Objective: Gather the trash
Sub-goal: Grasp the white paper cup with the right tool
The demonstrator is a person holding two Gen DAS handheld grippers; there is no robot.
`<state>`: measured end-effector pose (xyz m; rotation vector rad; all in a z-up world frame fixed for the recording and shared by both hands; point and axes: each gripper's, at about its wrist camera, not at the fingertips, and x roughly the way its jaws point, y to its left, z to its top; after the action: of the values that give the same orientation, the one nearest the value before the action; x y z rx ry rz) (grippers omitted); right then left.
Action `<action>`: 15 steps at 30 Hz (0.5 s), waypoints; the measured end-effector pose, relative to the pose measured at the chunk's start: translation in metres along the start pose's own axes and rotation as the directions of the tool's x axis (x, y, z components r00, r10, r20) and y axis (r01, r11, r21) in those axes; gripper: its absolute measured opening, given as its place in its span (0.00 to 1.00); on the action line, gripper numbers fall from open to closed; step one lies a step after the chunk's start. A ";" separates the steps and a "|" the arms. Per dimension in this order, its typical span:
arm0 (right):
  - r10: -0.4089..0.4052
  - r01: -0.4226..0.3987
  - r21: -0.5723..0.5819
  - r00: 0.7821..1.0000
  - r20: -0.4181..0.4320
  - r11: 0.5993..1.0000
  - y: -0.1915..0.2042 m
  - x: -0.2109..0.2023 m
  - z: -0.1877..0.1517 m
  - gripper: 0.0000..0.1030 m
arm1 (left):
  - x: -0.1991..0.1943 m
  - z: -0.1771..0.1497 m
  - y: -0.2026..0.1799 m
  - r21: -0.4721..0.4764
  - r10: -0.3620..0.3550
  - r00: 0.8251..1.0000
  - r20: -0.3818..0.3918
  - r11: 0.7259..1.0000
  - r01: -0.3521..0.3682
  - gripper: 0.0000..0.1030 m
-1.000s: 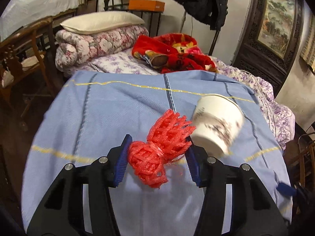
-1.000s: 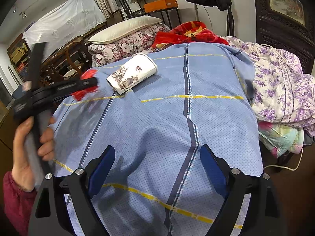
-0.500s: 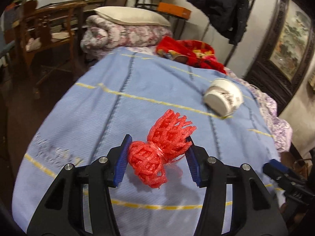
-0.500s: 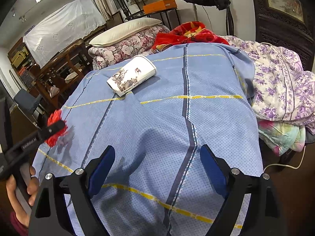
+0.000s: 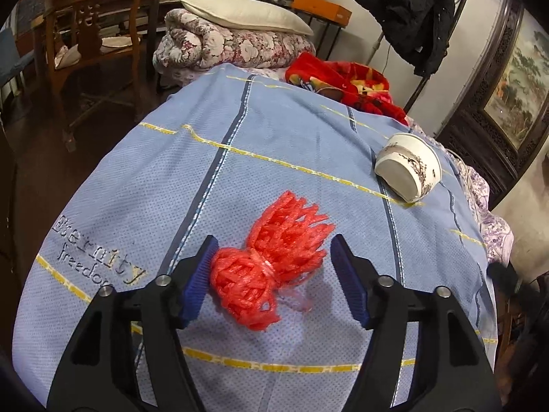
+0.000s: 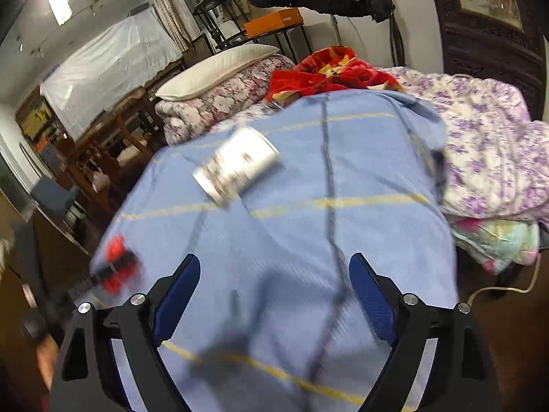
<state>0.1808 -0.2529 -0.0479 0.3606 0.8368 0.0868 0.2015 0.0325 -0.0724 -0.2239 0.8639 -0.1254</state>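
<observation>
Your left gripper (image 5: 271, 274) has just been opening around the red foam net bundle (image 5: 271, 267); its right pad is clear, and the bundle's long axis angles away toward the upper right.

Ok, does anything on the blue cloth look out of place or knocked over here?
Yes: the white cup lies on its side on the blue cloth, apparently empty, with no spill visible. The red foam net sits between the left gripper pads, whose jaws have just been opening.

Red foam net (image 5: 271, 267) – spongy, matt; blue cloth (image 5: 274, 158) – woven; cup (image 5: 408, 168) – glossy.
</observation>
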 end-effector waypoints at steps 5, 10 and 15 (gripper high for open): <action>0.036 -0.033 0.044 0.998 -0.057 0.998 0.028 0.034 0.044 0.86 | 0.003 0.000 -0.004 0.011 0.004 1.000 -0.004 1.000 -0.004 0.74; 0.007 0.005 0.091 0.991 -0.132 0.996 0.046 0.085 0.069 0.86 | 0.004 0.001 -0.005 0.019 0.002 1.000 -0.008 1.000 -0.002 0.77; -0.044 0.066 0.135 0.986 -0.162 0.989 0.048 0.120 0.077 0.87 | 0.006 0.003 -0.006 0.018 0.004 1.000 -0.010 1.000 -0.004 0.81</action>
<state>0.3207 -0.2038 -0.0695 0.4669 1.0127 0.0045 0.2076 0.0258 -0.0734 -0.2045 0.8728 -0.1305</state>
